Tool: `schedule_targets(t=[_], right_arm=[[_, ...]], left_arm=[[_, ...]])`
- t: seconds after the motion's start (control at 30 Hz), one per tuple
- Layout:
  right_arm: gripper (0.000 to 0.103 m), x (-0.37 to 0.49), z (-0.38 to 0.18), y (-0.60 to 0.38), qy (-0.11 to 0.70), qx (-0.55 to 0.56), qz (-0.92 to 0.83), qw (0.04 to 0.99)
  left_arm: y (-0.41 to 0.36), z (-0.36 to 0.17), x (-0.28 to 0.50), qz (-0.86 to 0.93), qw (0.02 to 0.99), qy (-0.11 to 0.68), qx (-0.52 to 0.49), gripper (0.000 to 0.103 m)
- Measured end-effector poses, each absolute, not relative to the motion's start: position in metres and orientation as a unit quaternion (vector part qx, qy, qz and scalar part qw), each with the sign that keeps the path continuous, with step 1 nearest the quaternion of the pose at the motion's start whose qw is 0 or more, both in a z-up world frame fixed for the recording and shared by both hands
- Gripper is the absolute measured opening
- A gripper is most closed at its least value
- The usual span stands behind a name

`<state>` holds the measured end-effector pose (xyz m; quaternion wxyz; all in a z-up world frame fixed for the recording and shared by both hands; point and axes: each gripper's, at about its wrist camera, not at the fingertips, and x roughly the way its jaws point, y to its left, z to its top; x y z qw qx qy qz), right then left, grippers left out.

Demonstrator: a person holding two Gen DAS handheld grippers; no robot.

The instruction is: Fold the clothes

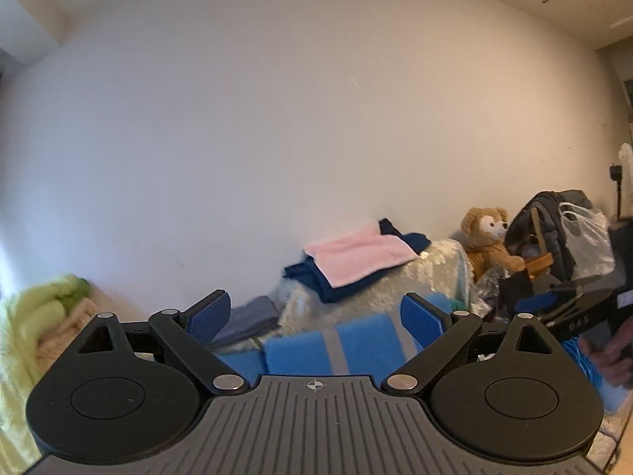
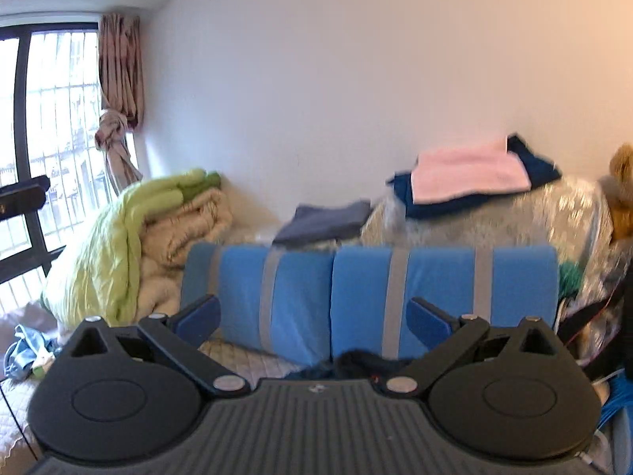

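Dark garment [image 2: 356, 360] bunched just below the right tongs [image 2: 312, 316], low in the right wrist view, on the quilted bed [image 2: 245, 360]; its long axis can't be told. Both tongs spread wide, empty; left tongs [image 1: 316, 316] held up facing the wall. Blue cushions [image 2: 372, 301] run sideways behind. Pink towel [image 2: 470, 174] on navy clothes [image 2: 538, 166], long side left-right. Green quilt [image 2: 118, 237] bounds left.

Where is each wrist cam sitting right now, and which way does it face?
Left wrist: on the left gripper, raised, facing the wall; its open fingers show, with the right gripper at the right edge.
Right wrist: on the right gripper, facing the blue cushions; its open fingers show.
Shared: pink towel, cushions.
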<state>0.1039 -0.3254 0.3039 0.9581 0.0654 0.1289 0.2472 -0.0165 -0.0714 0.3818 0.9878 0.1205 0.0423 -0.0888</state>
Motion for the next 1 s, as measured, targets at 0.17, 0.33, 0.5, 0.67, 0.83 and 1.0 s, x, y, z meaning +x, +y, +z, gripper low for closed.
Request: schedule_targets(t=[0.17,0.33,0.5,0.67,0.83,1.0], right_arm=[[0.103,0.088,0.324,-0.311,0.122,0.007,0.211,0.97],[0.103,0.086,0.279,-0.271,0.155,-0.062,0.136,0.977],[0.103,0.094,0.227,-0.238,0.177,-0.102,0.093,0.975],[0.103,0.104,0.196,-0.22,0.183,-0.135,0.078,0.971],[0.103,0.123,0.177,-0.219,0.201,-0.128,0.082,0.968],[0.103,0.139,0.163,-0.223,0.218,-0.122,0.083,0.965]], left_arm=[[-0.075,0.361,0.003,-0.103,0.983,0.084,0.124,0.094],[-0.074,0.294,0.041,-0.095,0.979,0.133,0.123,0.094],[-0.08,0.23,0.078,-0.096,0.97,0.189,0.122,0.094],[-0.072,0.193,0.09,-0.091,0.963,0.219,0.125,0.094],[-0.06,0.177,0.102,-0.09,0.961,0.232,0.118,0.094],[-0.052,0.17,0.123,-0.1,0.961,0.233,0.107,0.094]])
